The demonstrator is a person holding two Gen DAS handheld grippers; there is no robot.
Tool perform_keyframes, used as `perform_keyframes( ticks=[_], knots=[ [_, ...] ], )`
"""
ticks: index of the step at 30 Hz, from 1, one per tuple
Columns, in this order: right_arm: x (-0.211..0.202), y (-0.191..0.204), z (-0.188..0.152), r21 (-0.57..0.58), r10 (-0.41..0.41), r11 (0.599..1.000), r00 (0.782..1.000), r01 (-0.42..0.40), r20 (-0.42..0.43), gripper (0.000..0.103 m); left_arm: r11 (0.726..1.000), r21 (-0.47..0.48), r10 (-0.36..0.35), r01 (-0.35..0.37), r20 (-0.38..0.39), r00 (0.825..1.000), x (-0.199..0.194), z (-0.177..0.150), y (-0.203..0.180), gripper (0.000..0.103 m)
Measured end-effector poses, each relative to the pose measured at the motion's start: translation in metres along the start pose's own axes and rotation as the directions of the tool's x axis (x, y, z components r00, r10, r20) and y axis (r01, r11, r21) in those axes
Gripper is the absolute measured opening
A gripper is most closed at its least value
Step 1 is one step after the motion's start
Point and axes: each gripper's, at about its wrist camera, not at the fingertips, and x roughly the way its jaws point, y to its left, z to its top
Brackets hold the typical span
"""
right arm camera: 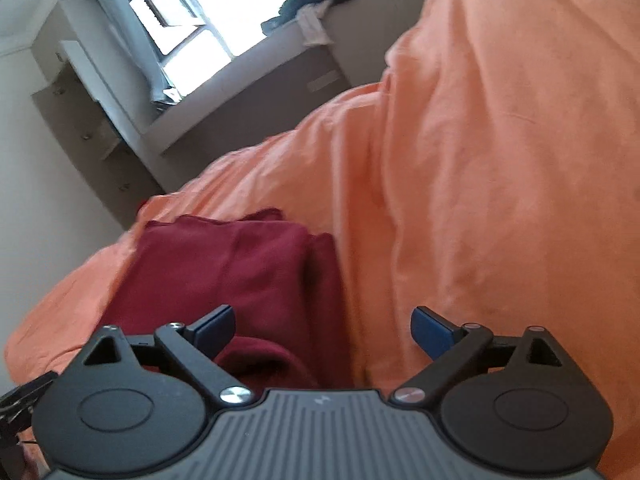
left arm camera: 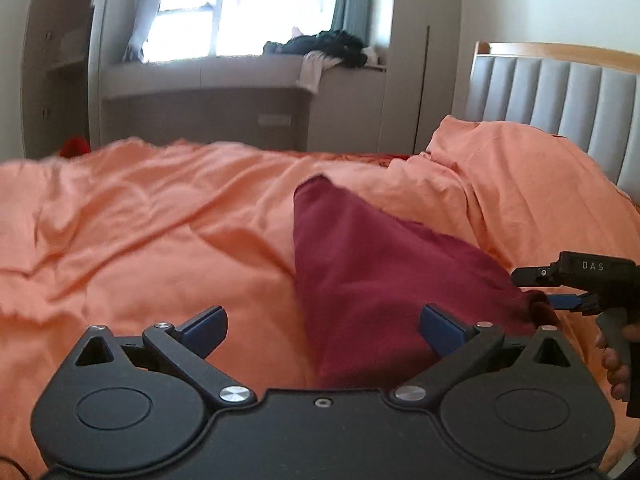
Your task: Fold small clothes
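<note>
1. Left hand-held gripper [left arm camera: 323, 330]: jaws spread wide, nothing pinched. Blue pads [left arm camera: 206, 330] clear of the cloth; it hovers over the near edge of the bed.
2. Orange duvet [left arm camera: 140, 220] covers the bed, rumpled, bunched high at the right near the grey padded headboard [left arm camera: 560, 92].
3. Dark red garment [left arm camera: 380, 264] lies on the duvet, folded into a long strip with a straight left edge, running from the near side toward the middle of the bed. Its near end sits between and below the left pads.
4. Right hand-held gripper [left arm camera: 538, 286] at the garment's right corner in the left wrist view, jaws spread; a small bunch of red cloth lies between the fingers, not pressed. A hand [left arm camera: 616, 364] grips its handle.
5. Right wrist view: right hand-held gripper [right arm camera: 323, 330] spread wide, red garment [right arm camera: 224, 264] lying under and beyond its left pad [right arm camera: 214, 330], a fold line visible along the right side.
6. Window ledge [left arm camera: 248, 64] behind the bed carries a pile of dark clothes [left arm camera: 332, 46].
</note>
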Motion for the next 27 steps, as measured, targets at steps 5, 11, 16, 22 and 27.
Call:
perform_keyframes(
  ticks=[5,11,16,22,27],
  knots=[
    [0.003,0.012,-0.003,-0.173,-0.105,0.980,0.994,0.100,-0.023,0.099,0.999,-0.029,-0.014,0.013,-0.015,1.000,0.005,-0.006,0.003,0.102],
    [0.002,0.032,-0.014,-0.383,-0.214,0.902,0.977,0.202,0.010,0.103,1.000,0.007,-0.007,0.007,-0.016,1.000,0.007,-0.012,-0.003,0.102],
    [-0.010,0.027,-0.006,-0.275,-0.092,0.955,0.992,0.113,0.089,0.102,1.000,0.000,-0.012,0.012,-0.020,1.000,0.009,-0.013,-0.003,0.102],
    [0.012,0.019,0.005,-0.125,0.011,0.992,0.999,-0.004,0.051,0.073,1.000,-0.001,-0.006,0.006,-0.035,0.999,0.013,-0.012,-0.007,0.103],
    [0.031,0.022,0.003,-0.131,0.015,0.991,1.000,-0.016,-0.014,0.043,1.000,0.016,0.000,0.000,-0.037,0.999,0.013,-0.010,-0.008,0.102]
  ],
)
